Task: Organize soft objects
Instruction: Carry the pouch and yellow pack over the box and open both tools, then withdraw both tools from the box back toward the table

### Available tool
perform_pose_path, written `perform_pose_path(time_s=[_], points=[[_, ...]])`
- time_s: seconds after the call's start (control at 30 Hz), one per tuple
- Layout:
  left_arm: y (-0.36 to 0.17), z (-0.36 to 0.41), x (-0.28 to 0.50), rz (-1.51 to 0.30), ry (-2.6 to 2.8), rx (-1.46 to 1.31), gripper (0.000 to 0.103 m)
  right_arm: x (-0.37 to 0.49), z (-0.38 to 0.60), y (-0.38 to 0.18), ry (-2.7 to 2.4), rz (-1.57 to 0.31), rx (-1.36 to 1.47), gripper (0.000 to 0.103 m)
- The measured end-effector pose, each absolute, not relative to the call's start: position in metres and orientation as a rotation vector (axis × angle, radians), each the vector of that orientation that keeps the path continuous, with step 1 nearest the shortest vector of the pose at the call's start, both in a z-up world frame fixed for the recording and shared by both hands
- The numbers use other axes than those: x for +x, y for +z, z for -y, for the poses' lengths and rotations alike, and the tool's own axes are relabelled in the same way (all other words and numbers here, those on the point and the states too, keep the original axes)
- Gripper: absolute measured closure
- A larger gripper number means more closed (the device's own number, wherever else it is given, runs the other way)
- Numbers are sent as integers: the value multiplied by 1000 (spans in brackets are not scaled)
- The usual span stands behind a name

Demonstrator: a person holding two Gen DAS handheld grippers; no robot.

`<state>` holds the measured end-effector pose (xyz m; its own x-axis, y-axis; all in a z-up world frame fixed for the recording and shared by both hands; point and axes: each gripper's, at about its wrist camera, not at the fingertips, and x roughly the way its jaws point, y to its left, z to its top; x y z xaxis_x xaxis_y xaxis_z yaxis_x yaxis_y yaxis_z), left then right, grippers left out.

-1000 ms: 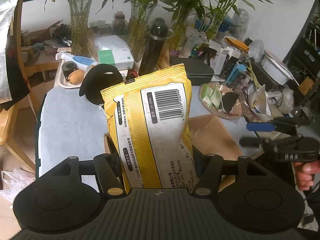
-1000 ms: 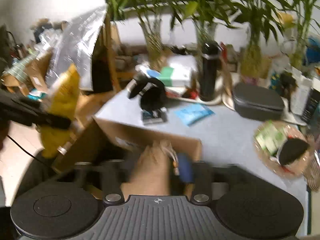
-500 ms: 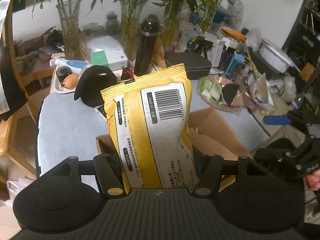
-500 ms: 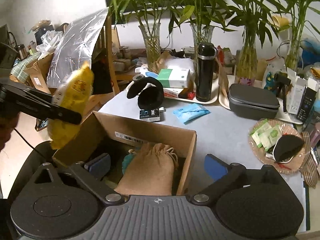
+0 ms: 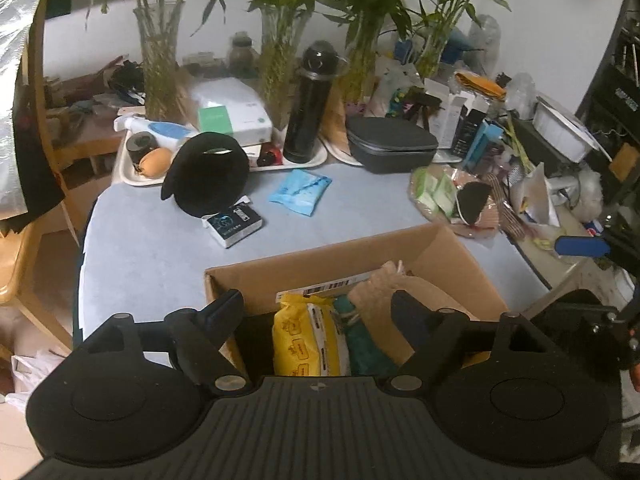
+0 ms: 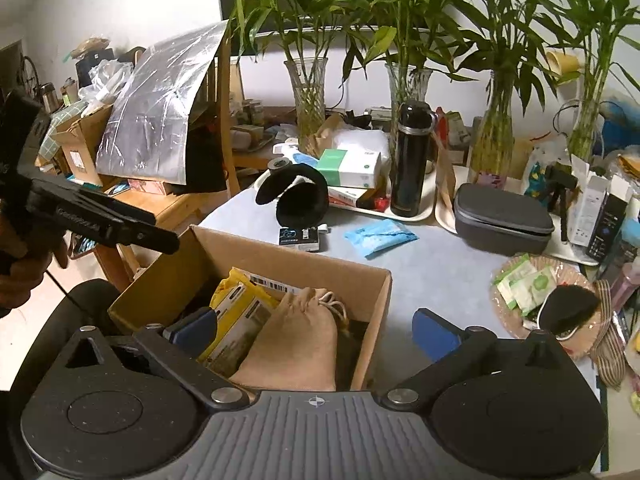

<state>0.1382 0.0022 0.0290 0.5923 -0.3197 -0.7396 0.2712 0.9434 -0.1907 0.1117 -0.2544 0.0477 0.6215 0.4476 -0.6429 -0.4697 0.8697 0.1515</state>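
Observation:
A yellow snack bag [image 5: 304, 336] lies loose inside the open cardboard box [image 5: 320, 258], beside a tan burlap pouch [image 5: 400, 284] and a teal item [image 5: 360, 344]. My left gripper [image 5: 316, 308] hovers over the box's near side with its jaws opening; its fingers stand clear of the bag. In the right wrist view the yellow snack bag [image 6: 240, 300] and the pouch [image 6: 300, 340] fill the box [image 6: 300, 256]. My right gripper [image 6: 316, 328] is above them, jaws opening and holding nothing. The left gripper [image 6: 160, 238] reaches in from the left.
On the blue-grey table beyond the box lie a light blue packet [image 5: 300, 192], black fuzzy earmuffs [image 5: 204, 176] and a small black box [image 5: 234, 226]. Behind stand a black flask [image 5: 308, 108], a grey case [image 5: 390, 144], glass vases with plants, and a basket [image 5: 440, 196] of green packets.
The left gripper let go of the yellow bag, which dropped from upright between its fingers into the box. The right gripper's jaws spread wide above the pouch.

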Motion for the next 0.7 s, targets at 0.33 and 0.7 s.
perform_pose_path(time_s=[0.33, 0.7], points=[[22, -11, 126, -902, -315, -38, 22, 116, 248, 36, 490, -755, -49, 0], [10, -17, 119, -919, -318, -47, 22, 124, 240, 20, 464, -787, -19, 0]])
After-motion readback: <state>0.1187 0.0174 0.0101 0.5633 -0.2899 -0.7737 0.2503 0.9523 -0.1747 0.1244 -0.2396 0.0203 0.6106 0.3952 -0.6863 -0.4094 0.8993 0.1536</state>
